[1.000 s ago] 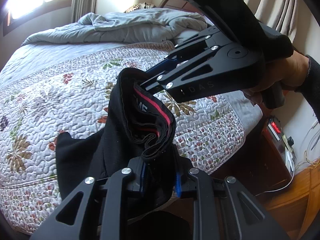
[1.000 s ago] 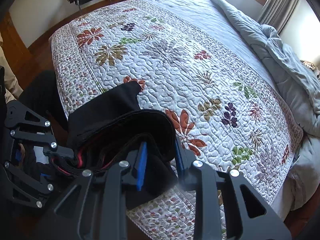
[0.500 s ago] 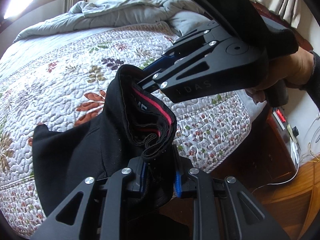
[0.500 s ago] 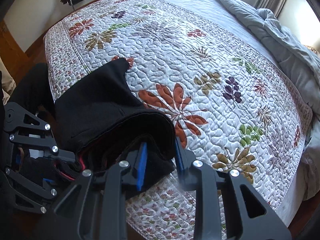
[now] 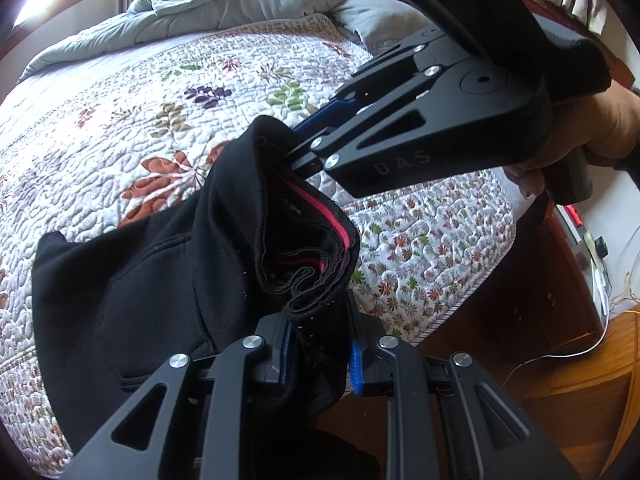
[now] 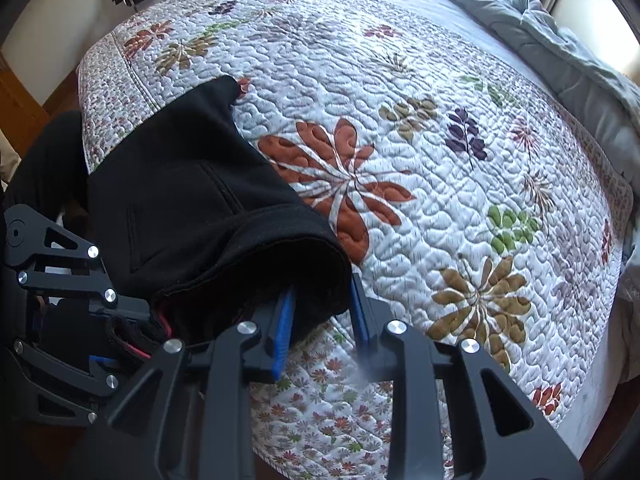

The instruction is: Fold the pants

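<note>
Black pants (image 5: 132, 288), red-lined waistband (image 5: 320, 220) bunched and raised off the bed (image 6: 420, 92); remaining cloth draped over the near edge of the floral quilt (image 5: 140, 92), close to its near corner, part hanging past the edge.
Left hand-held gripper (image 5: 320, 356): clamped on one end of the waistband.
Right hand-held gripper (image 6: 322, 312): clamped on the other end, just beside the left one.
Step in hand, by judgement: carrying the garment onto the bed for spreading; no fold laid yet.
Next move, by judgement: waistband ends drawn apart and taut, legs dragged fully onto the quilt, cloth lowered flat, well short of the grey duvet (image 6: 572, 52) at the far edge.
</note>
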Demonstrator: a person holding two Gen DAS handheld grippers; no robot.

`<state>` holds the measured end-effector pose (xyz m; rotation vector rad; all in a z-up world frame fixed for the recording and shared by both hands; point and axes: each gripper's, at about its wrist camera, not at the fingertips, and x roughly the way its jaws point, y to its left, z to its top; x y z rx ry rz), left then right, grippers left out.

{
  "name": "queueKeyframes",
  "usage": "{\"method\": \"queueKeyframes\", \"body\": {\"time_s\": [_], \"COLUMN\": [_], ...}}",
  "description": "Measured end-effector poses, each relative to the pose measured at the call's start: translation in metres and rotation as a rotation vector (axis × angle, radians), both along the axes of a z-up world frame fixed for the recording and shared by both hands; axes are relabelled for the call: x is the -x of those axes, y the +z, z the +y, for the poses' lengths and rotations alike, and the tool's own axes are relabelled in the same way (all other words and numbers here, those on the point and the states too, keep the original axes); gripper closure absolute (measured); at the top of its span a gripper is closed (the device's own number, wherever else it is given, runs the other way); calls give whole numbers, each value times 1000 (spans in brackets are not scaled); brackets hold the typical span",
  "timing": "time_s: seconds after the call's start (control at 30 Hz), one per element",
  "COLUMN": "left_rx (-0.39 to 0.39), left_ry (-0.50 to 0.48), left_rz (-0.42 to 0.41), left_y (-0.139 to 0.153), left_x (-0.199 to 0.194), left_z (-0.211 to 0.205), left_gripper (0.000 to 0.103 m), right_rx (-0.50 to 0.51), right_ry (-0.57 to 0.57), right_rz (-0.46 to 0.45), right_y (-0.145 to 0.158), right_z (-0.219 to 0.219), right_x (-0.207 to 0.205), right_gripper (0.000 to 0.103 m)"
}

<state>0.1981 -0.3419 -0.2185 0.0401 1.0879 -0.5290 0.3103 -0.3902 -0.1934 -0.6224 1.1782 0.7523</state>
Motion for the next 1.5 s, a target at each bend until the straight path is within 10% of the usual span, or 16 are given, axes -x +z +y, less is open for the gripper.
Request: {"method": "queueKeyframes", "body": {"time_s": [0.27, 0.5, 0.77, 0.97, 1.1, 1.2, 1.5], "left_rx": [2, 162, 288, 363, 467, 457, 481], "left_ry": [-8, -30, 115, 238, 272, 310, 306], "left_rz": [14, 66, 17, 17, 103, 167, 209], "left_y": [-12, -1, 23, 8, -18, -44, -74], "left_x": [0, 11, 2, -40, -67, -79, -88], "left_z": [-3, 29, 127, 195, 226, 239, 247], "left_gripper": [76, 43, 30, 30, 32, 34, 46], "right_rx": [4, -34, -481, -702, -757, -731, -751], "right_ry": [-90, -273, -727, -819, -858, -892, -973], "right_rz": [7, 16, 171, 330, 380, 401, 398], "right_y": [-12, -15, -9, -41, -65, -87, -112], "right_z": [-15, -38, -119, -106, -89, -87, -87], "right_x": [3, 9, 16, 20, 18, 17, 23], "right_gripper": [72, 64, 29, 20, 23, 49, 49]}}
